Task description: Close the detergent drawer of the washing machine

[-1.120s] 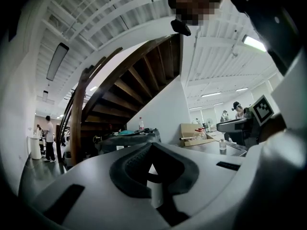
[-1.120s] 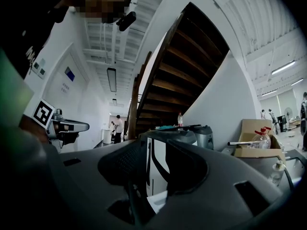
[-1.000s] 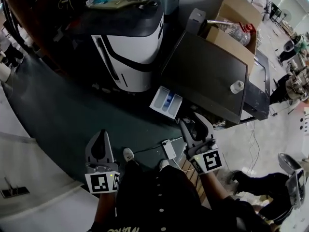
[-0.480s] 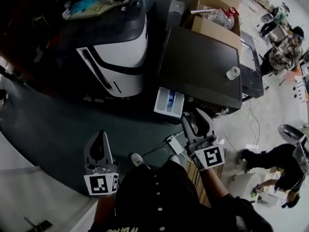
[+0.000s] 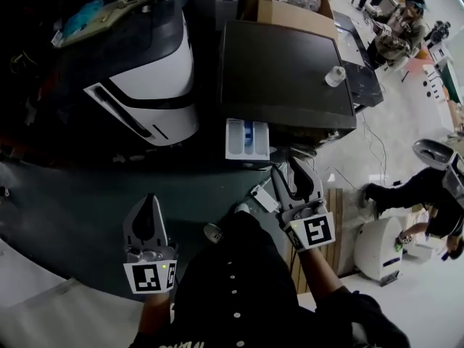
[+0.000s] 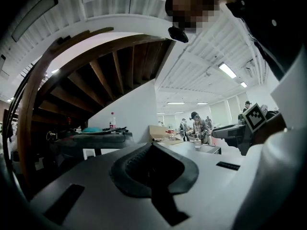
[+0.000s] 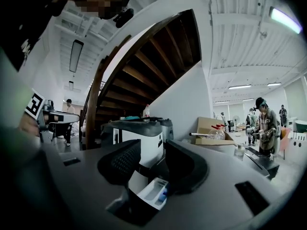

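Note:
The washing machine (image 5: 290, 71) has a dark flat top, and its white detergent drawer (image 5: 246, 140) stands pulled out at the front left, showing blue inside. My right gripper (image 5: 285, 167) is open, a little below and to the right of the drawer, apart from it. In the right gripper view the drawer (image 7: 154, 191) shows through the gap of the right gripper (image 7: 153, 152). My left gripper (image 5: 148, 203) hangs lower left over the dark floor, far from the machine. In the left gripper view the left gripper (image 6: 153, 150) is shut on nothing.
A white-and-dark appliance (image 5: 145, 85) stands left of the washer. A cardboard box (image 5: 286, 9) with bottles sits behind it, a small jar (image 5: 334, 76) on its top. A power strip (image 5: 263, 198) lies on the floor. People (image 5: 417, 187) are at the right.
The head view has swung, so the washer now sits higher and more central. My right gripper has come closer to the drawer. The drawer stays pulled out; the left gripper keeps its place.

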`<state>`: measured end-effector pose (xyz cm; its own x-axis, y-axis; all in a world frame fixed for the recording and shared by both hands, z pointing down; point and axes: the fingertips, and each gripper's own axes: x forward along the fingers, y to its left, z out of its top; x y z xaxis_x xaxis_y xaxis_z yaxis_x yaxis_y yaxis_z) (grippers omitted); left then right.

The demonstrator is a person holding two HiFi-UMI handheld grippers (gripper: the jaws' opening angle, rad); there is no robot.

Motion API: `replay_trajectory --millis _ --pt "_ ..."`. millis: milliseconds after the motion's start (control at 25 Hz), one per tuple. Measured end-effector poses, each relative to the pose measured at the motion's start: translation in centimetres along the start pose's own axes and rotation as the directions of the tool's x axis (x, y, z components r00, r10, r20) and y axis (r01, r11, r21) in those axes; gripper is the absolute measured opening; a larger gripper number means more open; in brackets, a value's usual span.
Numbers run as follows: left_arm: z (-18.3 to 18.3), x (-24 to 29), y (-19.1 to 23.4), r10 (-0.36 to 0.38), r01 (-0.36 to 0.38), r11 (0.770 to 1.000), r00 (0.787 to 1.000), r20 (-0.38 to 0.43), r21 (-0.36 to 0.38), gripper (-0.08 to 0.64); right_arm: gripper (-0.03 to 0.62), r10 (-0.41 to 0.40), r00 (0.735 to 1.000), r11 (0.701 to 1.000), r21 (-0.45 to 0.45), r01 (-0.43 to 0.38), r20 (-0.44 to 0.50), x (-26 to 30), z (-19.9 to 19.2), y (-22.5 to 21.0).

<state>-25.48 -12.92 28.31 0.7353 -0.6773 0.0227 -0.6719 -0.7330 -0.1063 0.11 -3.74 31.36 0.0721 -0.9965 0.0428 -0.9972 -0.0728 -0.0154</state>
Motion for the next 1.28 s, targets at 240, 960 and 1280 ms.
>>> replay_trajectory --millis 240,960,1280 --pt "-1.8 2.6 -1.5 -0.081 0.08 0.997 0.996 -0.046 -0.013 0.008 0.176 -0.078 0.995 0.996 0.034 0.08 -0.058 0.5 -4.5 -1.0" --pt "-8.6 6.6 -5.2 -0.229 0.217 0.972 0.959 -0.168 -0.086 0.008 0.176 -0.2 0.942 0.965 0.115 0.237 -0.269 2.5 -20.6 -0.8" --pt "-10.7 6.2 -6.2 -0.254 0.236 0.966 0.943 -0.214 -0.104 0.008 0.176 -0.237 0.917 0.949 0.125 0.289 -0.322 2.3 -24.5 -1.1"
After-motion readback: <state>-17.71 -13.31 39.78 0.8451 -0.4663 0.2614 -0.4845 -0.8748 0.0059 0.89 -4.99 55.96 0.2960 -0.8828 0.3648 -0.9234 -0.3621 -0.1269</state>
